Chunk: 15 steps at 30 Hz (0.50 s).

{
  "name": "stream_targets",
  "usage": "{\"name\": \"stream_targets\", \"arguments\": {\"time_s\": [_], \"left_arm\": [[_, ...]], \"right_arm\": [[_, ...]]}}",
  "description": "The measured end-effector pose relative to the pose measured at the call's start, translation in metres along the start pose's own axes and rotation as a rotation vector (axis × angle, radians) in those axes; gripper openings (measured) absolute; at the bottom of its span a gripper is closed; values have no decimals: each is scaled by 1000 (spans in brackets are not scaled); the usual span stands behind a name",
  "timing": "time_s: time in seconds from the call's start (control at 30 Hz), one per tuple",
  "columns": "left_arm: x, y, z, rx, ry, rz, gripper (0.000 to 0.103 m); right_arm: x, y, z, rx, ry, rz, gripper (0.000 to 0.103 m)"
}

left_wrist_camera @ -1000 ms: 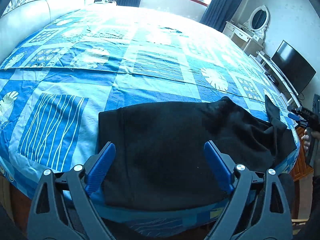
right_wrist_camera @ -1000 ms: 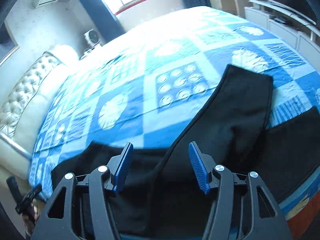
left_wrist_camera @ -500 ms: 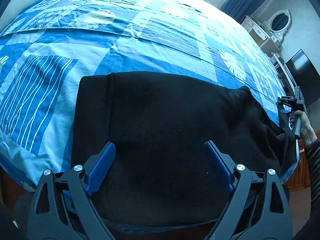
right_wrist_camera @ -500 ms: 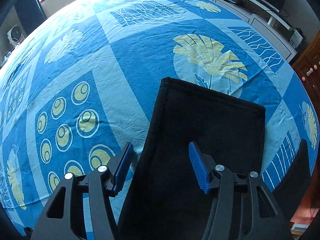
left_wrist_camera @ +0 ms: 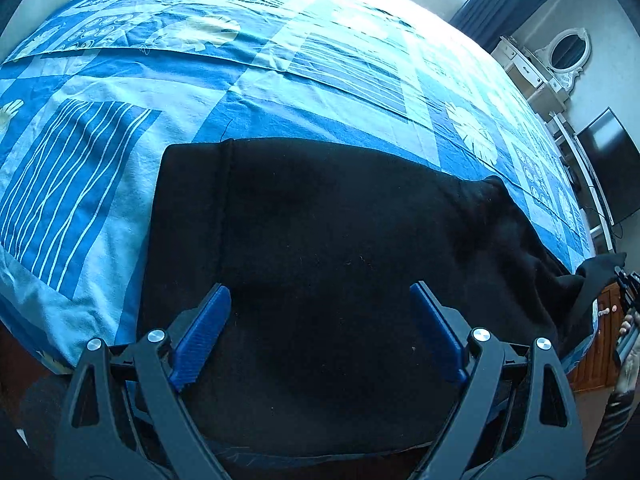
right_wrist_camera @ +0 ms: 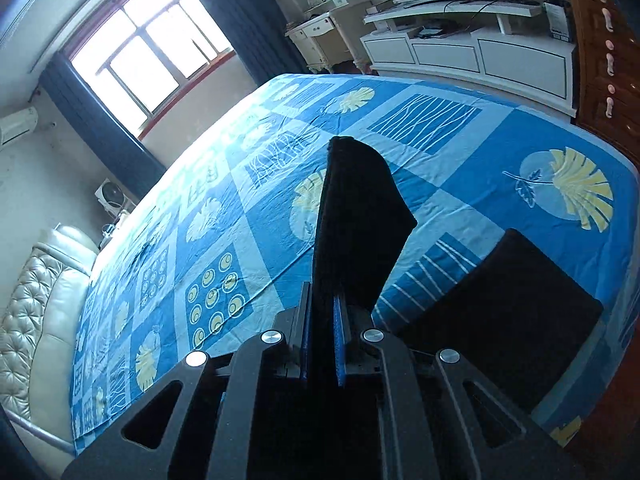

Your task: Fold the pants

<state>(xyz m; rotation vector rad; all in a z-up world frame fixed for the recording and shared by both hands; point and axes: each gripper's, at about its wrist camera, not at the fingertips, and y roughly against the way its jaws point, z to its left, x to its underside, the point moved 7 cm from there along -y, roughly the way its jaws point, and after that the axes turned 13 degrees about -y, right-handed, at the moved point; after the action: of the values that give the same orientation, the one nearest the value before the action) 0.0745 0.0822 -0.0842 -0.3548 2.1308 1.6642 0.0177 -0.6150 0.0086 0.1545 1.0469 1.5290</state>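
Black pants (left_wrist_camera: pixel 320 264) lie on the blue patterned bed, waistband at the left near the bed's front edge. My left gripper (left_wrist_camera: pixel 320 320) is open and empty, its blue fingers spread above the waist part. My right gripper (right_wrist_camera: pixel 322 336) is shut on one pant leg (right_wrist_camera: pixel 356 216) and holds it lifted off the bed, the leg end hanging free ahead of the fingers. The other leg (right_wrist_camera: pixel 508 304) lies flat on the bed to its right. In the left wrist view the right gripper (left_wrist_camera: pixel 626 292) shows at the far right edge with the lifted leg.
The bedspread (left_wrist_camera: pixel 280 60) is blue with leaf and stripe squares. A padded headboard (right_wrist_camera: pixel 32 304) stands at the left. A white TV unit (right_wrist_camera: pixel 472 52), a dressing table with a mirror (right_wrist_camera: pixel 320 8) and a wooden cabinet (right_wrist_camera: pixel 600 40) stand beyond the bed.
My right gripper has closed on the pant leg and raised it off the bed, tilting up towards the room. My left gripper stays open and has shifted slightly over the waist.
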Motion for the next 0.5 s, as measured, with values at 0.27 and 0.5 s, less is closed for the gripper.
{"name": "stream_targets", "arguments": {"time_s": [0.27,0.5], "left_arm": [[0,-1,-1,-11,-2,0,90],[2,-2,-4,-35,-18,1,90]], "right_arm": [[30,10,-128,106,-177,65,9],[42,0,-150,131,-197,149,24]]}}
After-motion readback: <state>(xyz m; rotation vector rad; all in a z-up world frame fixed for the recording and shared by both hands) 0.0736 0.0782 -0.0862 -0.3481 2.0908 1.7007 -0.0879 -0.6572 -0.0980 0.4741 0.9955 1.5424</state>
